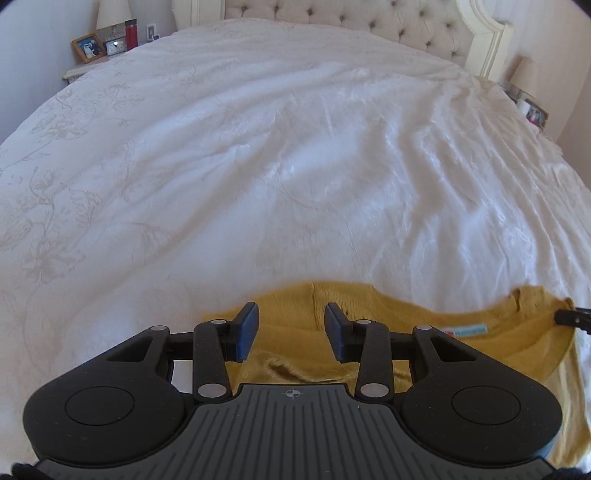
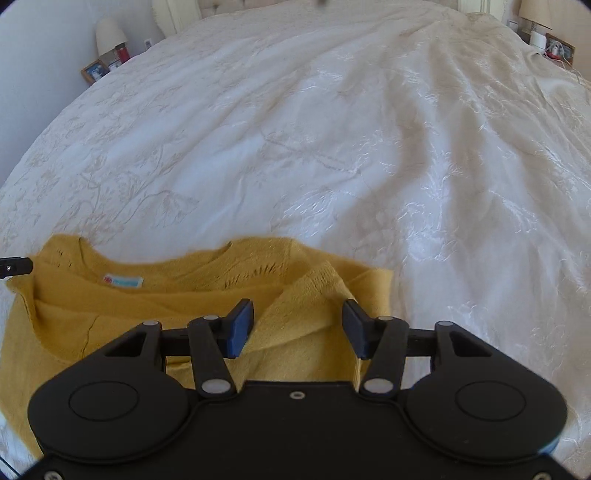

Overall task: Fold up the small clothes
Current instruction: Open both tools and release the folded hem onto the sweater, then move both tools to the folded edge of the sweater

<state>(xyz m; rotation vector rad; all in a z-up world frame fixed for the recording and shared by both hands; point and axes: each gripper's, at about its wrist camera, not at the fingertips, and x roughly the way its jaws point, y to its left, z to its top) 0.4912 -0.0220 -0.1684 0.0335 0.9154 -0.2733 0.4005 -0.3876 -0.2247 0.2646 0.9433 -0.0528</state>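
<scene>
A small mustard-yellow knit sweater (image 1: 461,343) lies on the white bedspread at the near edge, neck opening and a blue-and-white label (image 1: 466,329) facing up. My left gripper (image 1: 291,330) is open, its blue pads over the sweater's left shoulder. In the right wrist view the sweater (image 2: 92,314) shows its label (image 2: 123,280), and my right gripper (image 2: 297,328) is open over the right shoulder, where a flap of knit is folded up between the pads. Each gripper's tip shows at the edge of the other view.
The white embroidered bedspread (image 1: 295,166) covers a large bed with a tufted headboard (image 1: 351,18). A nightstand at far left holds a lamp, a photo frame (image 1: 88,47) and a red bottle. Another nightstand with lamp (image 2: 535,14) stands at far right.
</scene>
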